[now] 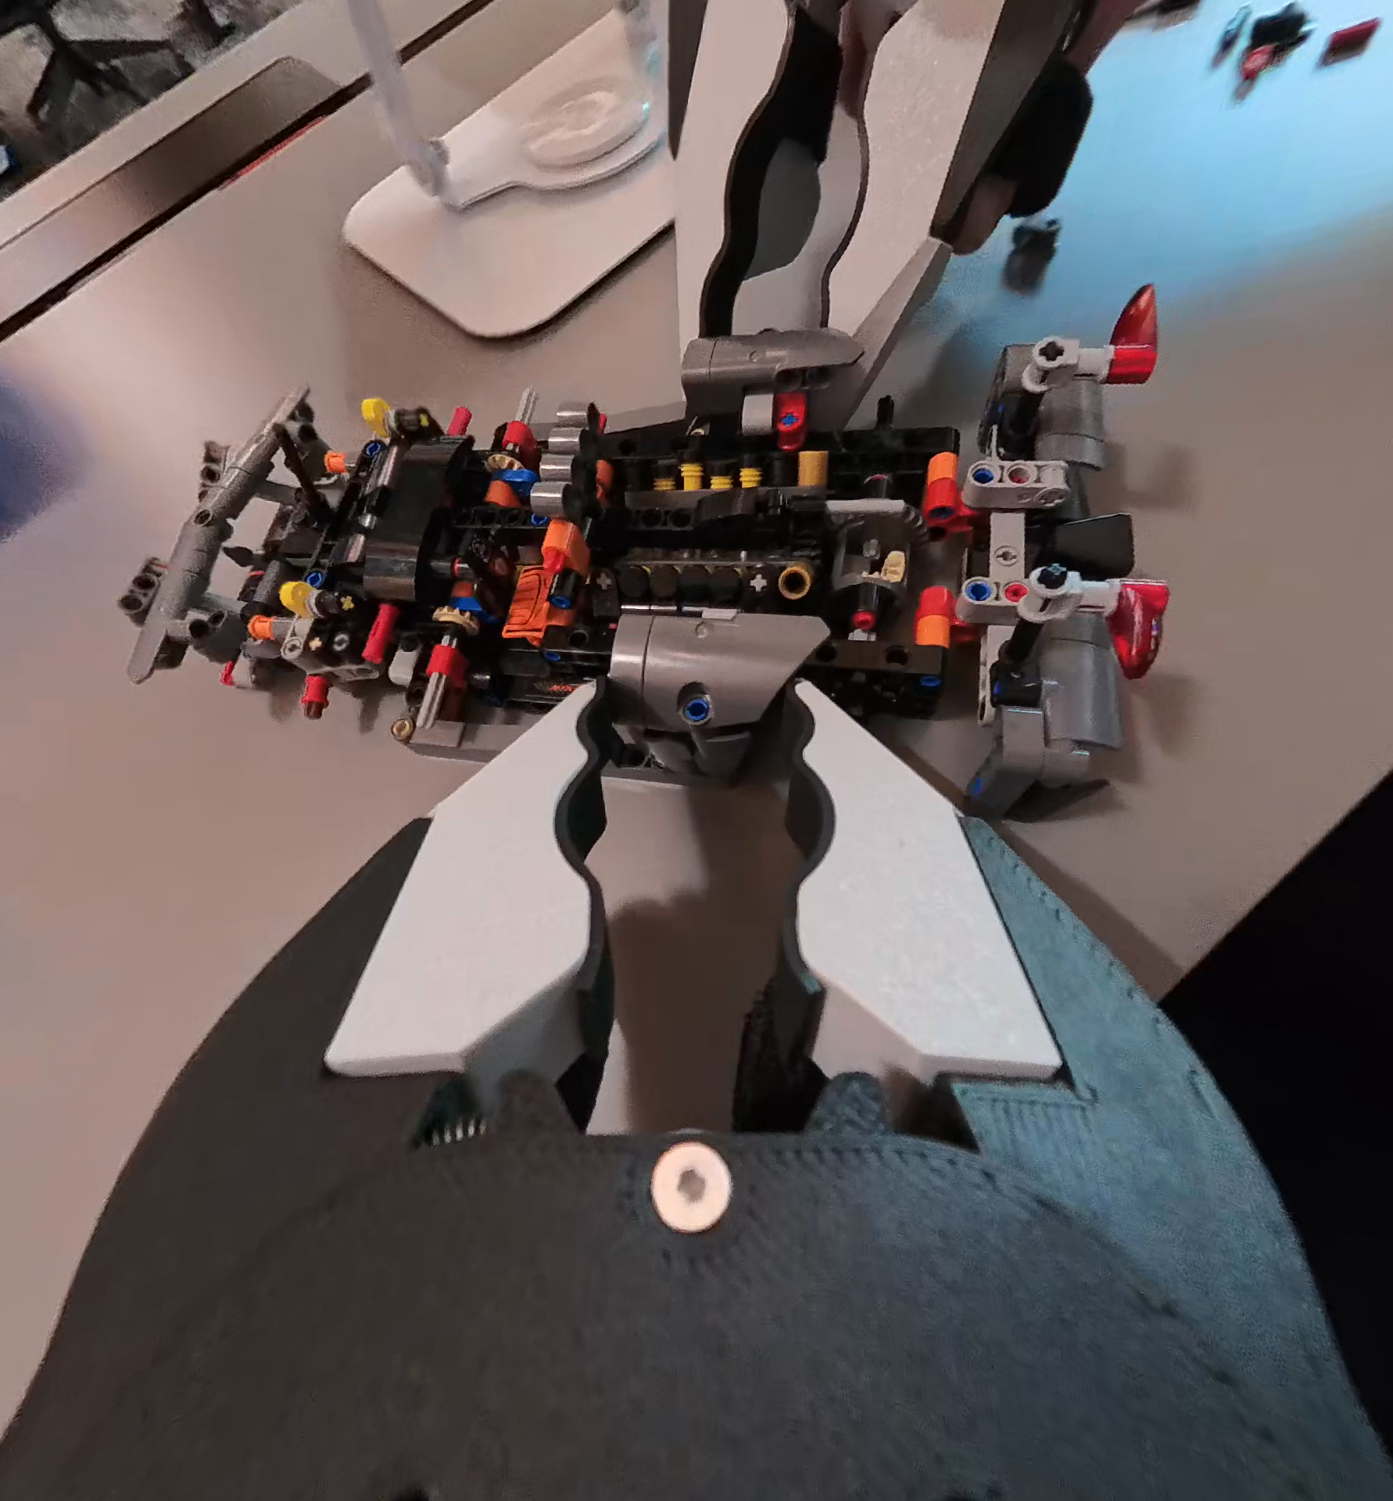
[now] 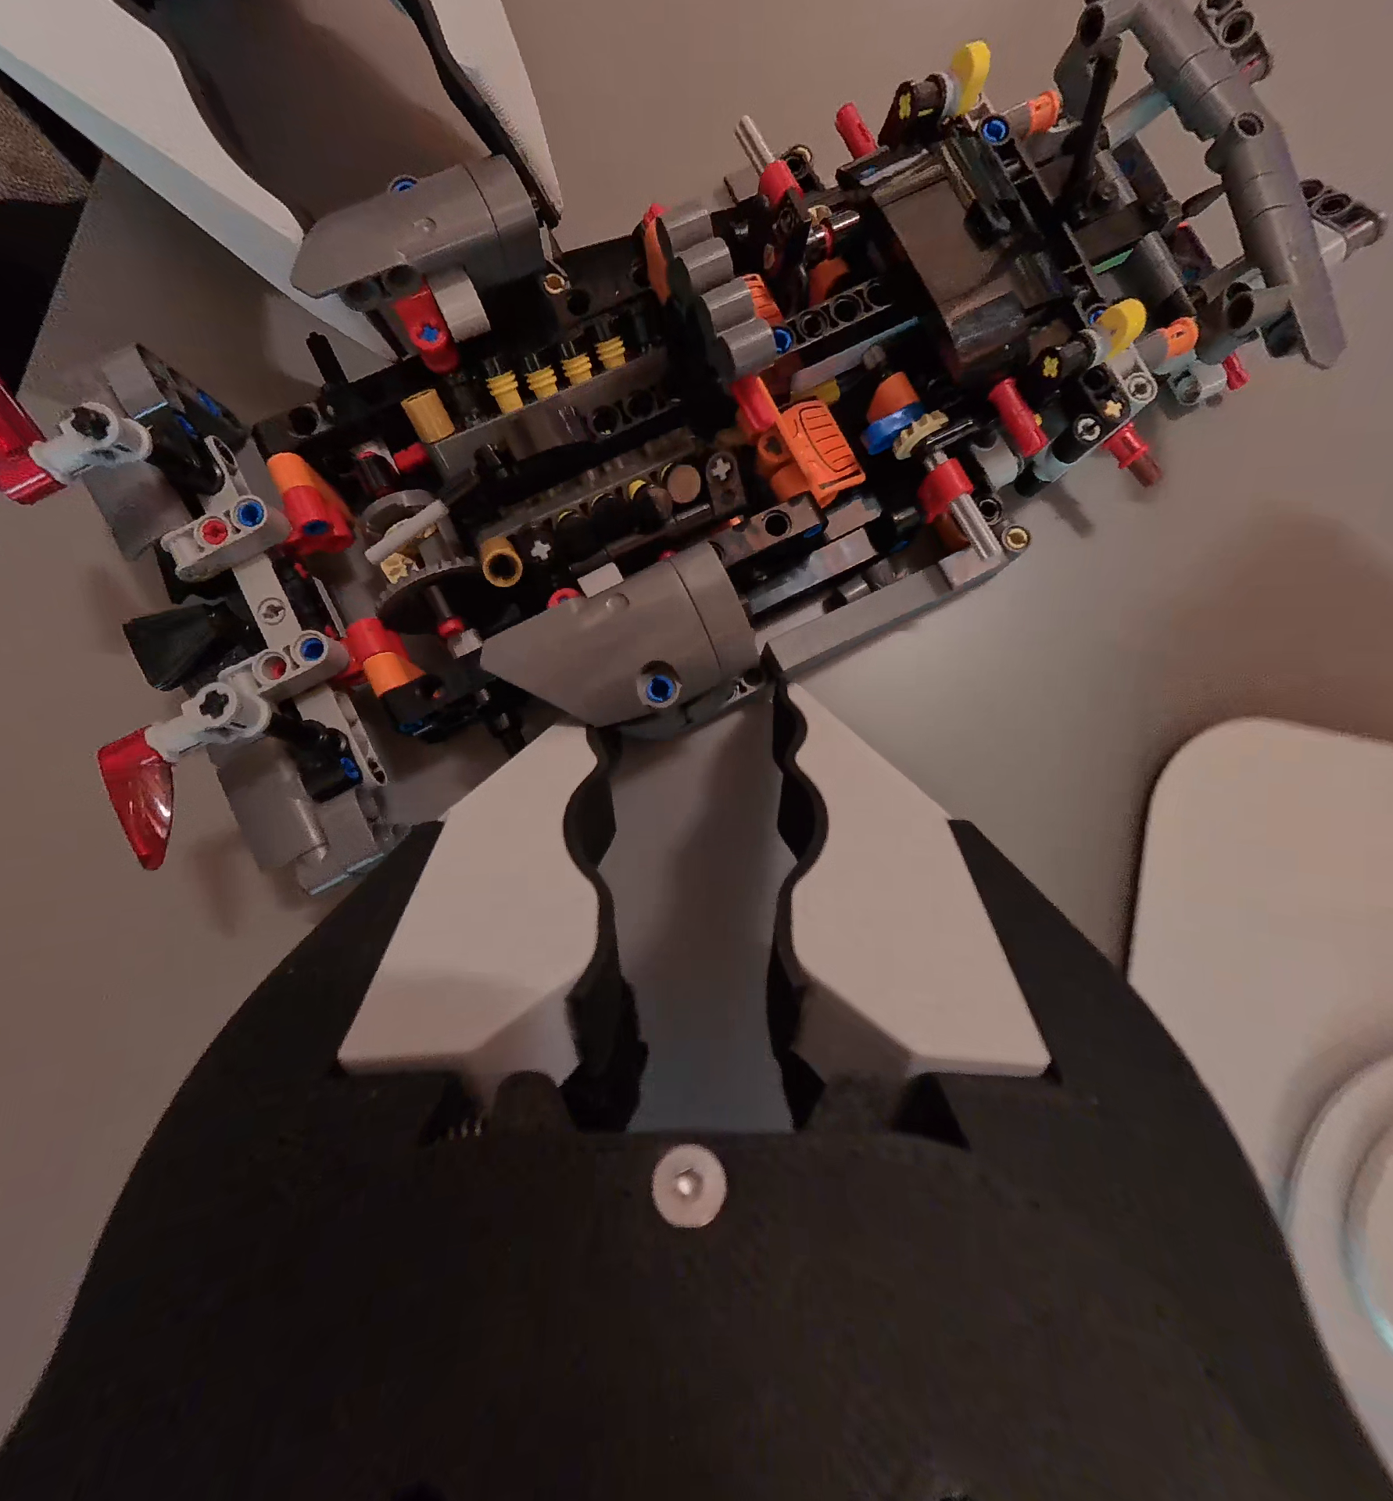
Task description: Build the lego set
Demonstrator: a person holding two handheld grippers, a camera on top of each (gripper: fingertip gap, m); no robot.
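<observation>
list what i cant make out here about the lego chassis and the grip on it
- Left wrist view: the left hand-held gripper tips meet the grey side panel; the contact is hidden beneath it.
- Right wrist view: likewise for the right hand-held gripper at its grey panel.
- Left wrist view: loose pieces top right, blurred and small.
- Lego chassis underside: unseen.

No writing can be read on anything.

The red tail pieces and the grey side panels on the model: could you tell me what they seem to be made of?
Red tail pieces: likely translucent glossy plastic; light glints through them. Grey side panels: opaque moulded plastic with a soft satin sheen, as it looks.
</observation>
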